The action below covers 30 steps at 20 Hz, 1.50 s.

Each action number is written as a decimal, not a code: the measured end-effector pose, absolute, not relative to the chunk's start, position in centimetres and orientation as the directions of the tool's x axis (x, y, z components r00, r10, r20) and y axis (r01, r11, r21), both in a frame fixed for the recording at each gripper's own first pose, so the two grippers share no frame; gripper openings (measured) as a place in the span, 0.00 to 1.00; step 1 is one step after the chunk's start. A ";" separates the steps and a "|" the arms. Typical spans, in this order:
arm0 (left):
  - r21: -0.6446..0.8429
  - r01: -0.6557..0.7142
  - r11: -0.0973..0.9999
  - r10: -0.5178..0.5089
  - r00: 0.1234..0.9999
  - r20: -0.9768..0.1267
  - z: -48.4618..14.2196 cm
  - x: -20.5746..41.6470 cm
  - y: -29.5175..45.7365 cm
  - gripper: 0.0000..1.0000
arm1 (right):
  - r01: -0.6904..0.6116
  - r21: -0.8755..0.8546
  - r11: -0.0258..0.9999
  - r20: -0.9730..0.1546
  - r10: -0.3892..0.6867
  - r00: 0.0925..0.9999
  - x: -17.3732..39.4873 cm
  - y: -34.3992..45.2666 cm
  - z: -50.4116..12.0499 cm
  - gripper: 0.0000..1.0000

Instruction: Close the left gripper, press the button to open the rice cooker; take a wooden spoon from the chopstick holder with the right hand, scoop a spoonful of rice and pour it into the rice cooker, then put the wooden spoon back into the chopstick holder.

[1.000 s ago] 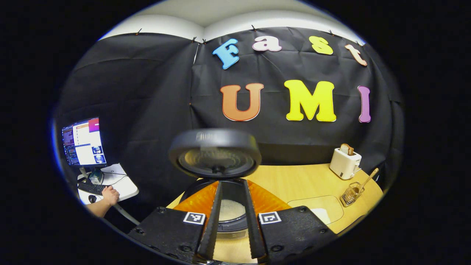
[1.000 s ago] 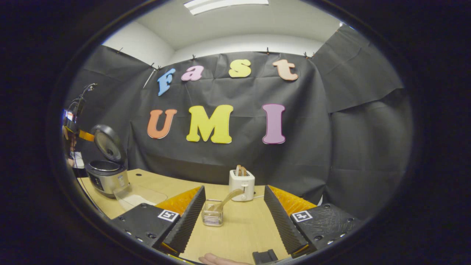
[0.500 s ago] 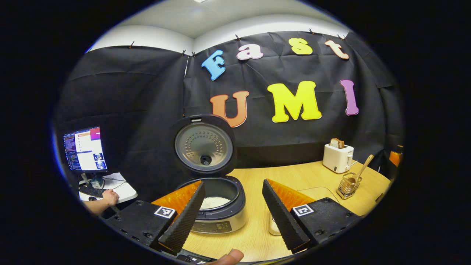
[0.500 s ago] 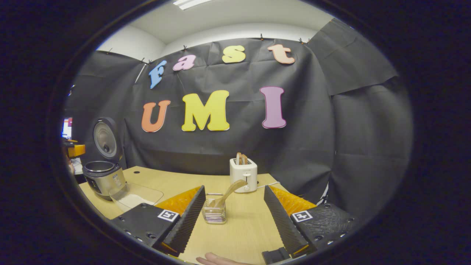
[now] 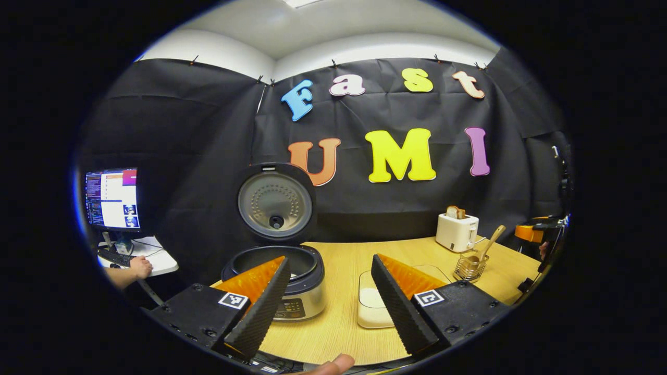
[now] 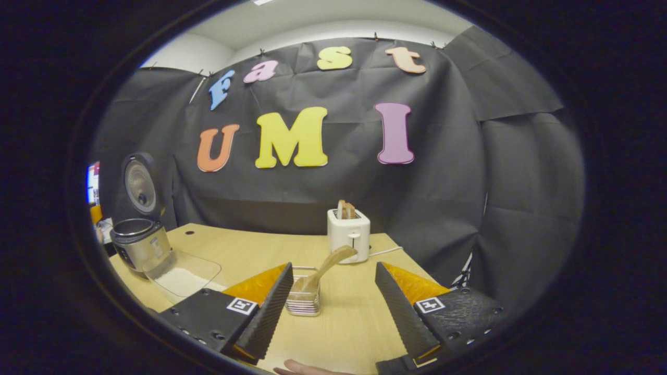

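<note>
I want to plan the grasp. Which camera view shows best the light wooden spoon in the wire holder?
The right gripper view: the light wooden spoon stands near, between that open gripper's fingers, its handle leaning right out of the wire chopstick holder. The left gripper view shows the same spoon far off and small, beside the white toaster.

Black cloth point(image 6: 323, 198) hangs as the booth's wall, clipped along its top edge below a white wall point(image 5: 375, 44) and a pale ceiling point(image 6: 312, 15). A light wooden table point(image 6: 250, 250) runs up to the cloth. Off to the side in the left gripper view, a lit monitor point(image 5: 112, 199) stands on a small white desk point(image 5: 156, 258) with a keyboard point(image 5: 114, 257).
</note>
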<state>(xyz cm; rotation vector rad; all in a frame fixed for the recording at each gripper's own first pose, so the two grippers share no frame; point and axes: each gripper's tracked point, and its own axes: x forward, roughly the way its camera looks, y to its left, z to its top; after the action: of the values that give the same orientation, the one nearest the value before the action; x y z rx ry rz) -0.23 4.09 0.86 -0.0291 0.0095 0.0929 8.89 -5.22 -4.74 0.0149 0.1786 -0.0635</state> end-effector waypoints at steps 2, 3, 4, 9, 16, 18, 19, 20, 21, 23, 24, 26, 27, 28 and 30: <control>-0.007 -0.107 0.994 0.107 0.994 0.003 1.1 -0.7 4.6 1.00 | 0.067 0.003 0.998 -0.195 -0.065 0.979 10.0 -4.7 -5.3 0.94; -0.001 -0.105 0.994 0.105 0.994 0.006 1.3 -0.6 4.6 0.99 | 0.077 0.003 0.997 -0.212 -0.075 0.974 10.5 -4.6 -5.8 0.94; 0.002 -0.095 0.996 0.095 0.996 0.004 1.3 -0.8 4.3 0.99 | 0.093 0.007 0.996 -0.224 -0.089 0.970 11.0 -4.6 -6.0 0.94; -0.027 -0.080 0.996 0.080 0.997 0.013 1.6 -1.1 4.7 0.95 | 0.142 0.024 0.990 -0.276 -0.130 0.952 14.6 -4.3 -7.2 0.94; -0.078 -0.066 0.995 0.067 0.998 0.010 1.6 -1.2 5.7 0.99 | 0.185 0.042 0.982 -0.370 -0.157 0.916 20.2 -5.0 -9.3 0.95; -0.078 -0.068 0.995 0.069 0.998 0.011 1.6 -1.1 5.9 0.99 | 0.198 0.061 0.978 -0.394 -0.158 0.905 21.6 -5.4 -10.0 0.92; -0.080 -0.068 0.994 0.069 0.998 0.011 1.5 -1.1 5.9 0.99 | 0.206 0.072 0.976 -0.408 -0.159 0.899 22.0 -5.6 -10.4 0.86; -0.083 -0.066 0.994 0.067 0.998 0.009 1.5 -1.1 5.9 0.99 | 0.207 0.085 0.975 -0.422 -0.153 0.894 22.6 -5.7 -10.7 0.85; -0.086 -0.064 0.994 0.065 0.998 0.008 1.5 -1.0 5.8 0.99 | 0.211 0.092 0.973 -0.440 -0.150 0.885 23.0 -6.0 -11.3 0.84; -0.087 -0.058 0.995 0.058 0.998 0.004 1.3 -0.9 5.7 0.99 | 0.208 0.110 0.972 -0.465 -0.134 0.875 23.9 -6.0 -11.9 0.84; -0.087 -0.060 0.994 0.060 0.998 -0.002 1.2 -0.8 5.7 0.99 | 0.211 0.115 0.971 -0.473 -0.133 0.871 24.5 -6.2 -12.1 0.79; -0.089 -0.066 0.994 0.065 0.998 -0.012 0.8 -0.6 6.0 0.99 | 0.203 0.125 0.971 -0.483 -0.119 0.867 25.4 -6.0 -12.2 0.74; -0.090 -0.069 0.994 0.068 0.998 -0.016 0.8 -0.5 6.0 0.99 | 0.202 0.128 0.971 -0.488 -0.116 0.865 25.7 -5.9 -12.3 0.68; -0.092 -0.072 0.993 0.071 0.997 -0.020 0.7 -0.5 6.1 0.99 | 0.201 0.130 0.971 -0.489 -0.113 0.865 25.9 -5.9 -12.2 0.60; -0.094 -0.074 0.993 0.072 0.997 -0.023 0.6 -0.4 6.3 0.99 | 0.193 0.130 0.972 -0.485 -0.107 0.868 25.8 -5.5 -11.6 0.43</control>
<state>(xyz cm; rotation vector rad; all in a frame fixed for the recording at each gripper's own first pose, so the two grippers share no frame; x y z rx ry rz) -0.44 6.28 0.65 -0.0953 0.0197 0.0730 25.82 -5.55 -11.64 0.1772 0.4961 -0.1582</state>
